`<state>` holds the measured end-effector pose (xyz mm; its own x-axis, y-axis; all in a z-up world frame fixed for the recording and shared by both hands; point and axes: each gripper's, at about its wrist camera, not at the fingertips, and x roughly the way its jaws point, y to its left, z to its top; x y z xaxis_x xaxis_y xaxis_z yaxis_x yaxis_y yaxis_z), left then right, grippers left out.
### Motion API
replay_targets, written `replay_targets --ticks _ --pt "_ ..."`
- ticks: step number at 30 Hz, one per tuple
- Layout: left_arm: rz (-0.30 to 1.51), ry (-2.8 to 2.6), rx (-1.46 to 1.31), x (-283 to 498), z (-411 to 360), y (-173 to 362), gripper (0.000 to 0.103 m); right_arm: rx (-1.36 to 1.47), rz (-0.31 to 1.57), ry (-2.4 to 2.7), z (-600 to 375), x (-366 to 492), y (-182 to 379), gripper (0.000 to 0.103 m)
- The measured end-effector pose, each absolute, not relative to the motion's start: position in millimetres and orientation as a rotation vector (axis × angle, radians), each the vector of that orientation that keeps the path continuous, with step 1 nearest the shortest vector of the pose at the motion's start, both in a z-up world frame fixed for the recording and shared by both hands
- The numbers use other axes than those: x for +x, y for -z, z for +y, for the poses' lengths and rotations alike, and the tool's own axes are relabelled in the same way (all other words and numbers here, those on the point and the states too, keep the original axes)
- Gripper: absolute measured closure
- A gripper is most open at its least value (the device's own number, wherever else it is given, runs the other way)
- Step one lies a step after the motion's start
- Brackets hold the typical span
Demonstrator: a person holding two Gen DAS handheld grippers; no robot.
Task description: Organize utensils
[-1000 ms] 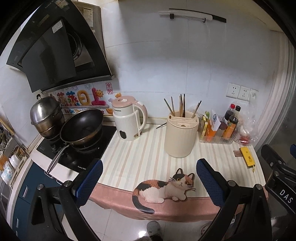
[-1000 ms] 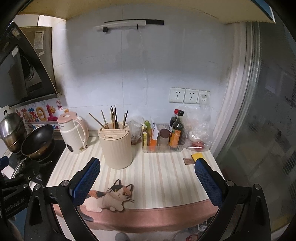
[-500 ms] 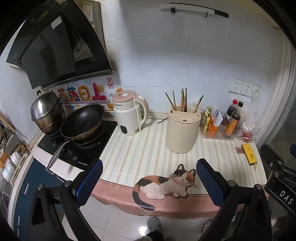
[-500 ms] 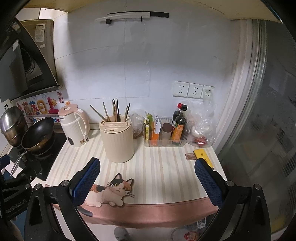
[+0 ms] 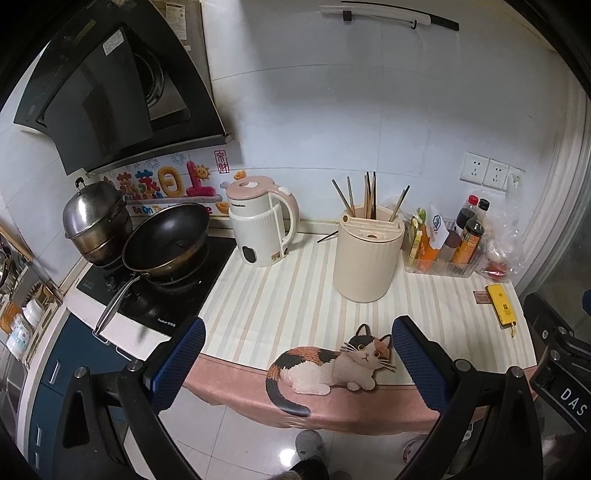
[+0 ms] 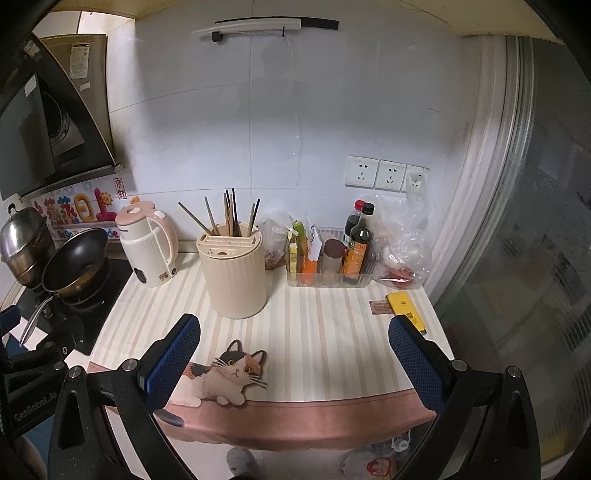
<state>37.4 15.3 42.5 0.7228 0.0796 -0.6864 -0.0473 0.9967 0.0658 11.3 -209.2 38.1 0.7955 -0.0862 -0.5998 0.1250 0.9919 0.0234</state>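
Observation:
A cream ribbed utensil holder [image 5: 366, 260] [image 6: 235, 271] stands on the striped counter mat with several chopsticks [image 5: 367, 194] [image 6: 231, 218] upright in its back slot. One loose chopstick [image 5: 327, 236] lies on the counter behind it, near the kettle. My left gripper [image 5: 297, 356] hangs open in front of the counter's edge, nothing between its blue pads. My right gripper [image 6: 293, 350] is also open and empty, held off the front edge, well short of the holder.
A pink-lidded kettle [image 5: 260, 221] stands left of the holder, with a wok [image 5: 166, 240] and a steel pot [image 5: 96, 218] on the hob. A clear bin of sauce bottles [image 6: 332, 258], a plastic bag and a yellow device [image 6: 406, 310] occupy the right. A knife [image 6: 269, 26] hangs on the wall.
Both views have shifted slightly closer to the counter and a little downward. Nothing on the counter has moved, and both grippers stay open.

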Motion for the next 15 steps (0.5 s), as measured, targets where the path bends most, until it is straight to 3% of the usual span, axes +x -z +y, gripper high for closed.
replay_targets --ticks 15 --pt "0.749 -0.079 0.039 39.6 13.5 -47.8 0.000 0.060 0.644 0.108 -204.8 9.9 -37.0 0.000"
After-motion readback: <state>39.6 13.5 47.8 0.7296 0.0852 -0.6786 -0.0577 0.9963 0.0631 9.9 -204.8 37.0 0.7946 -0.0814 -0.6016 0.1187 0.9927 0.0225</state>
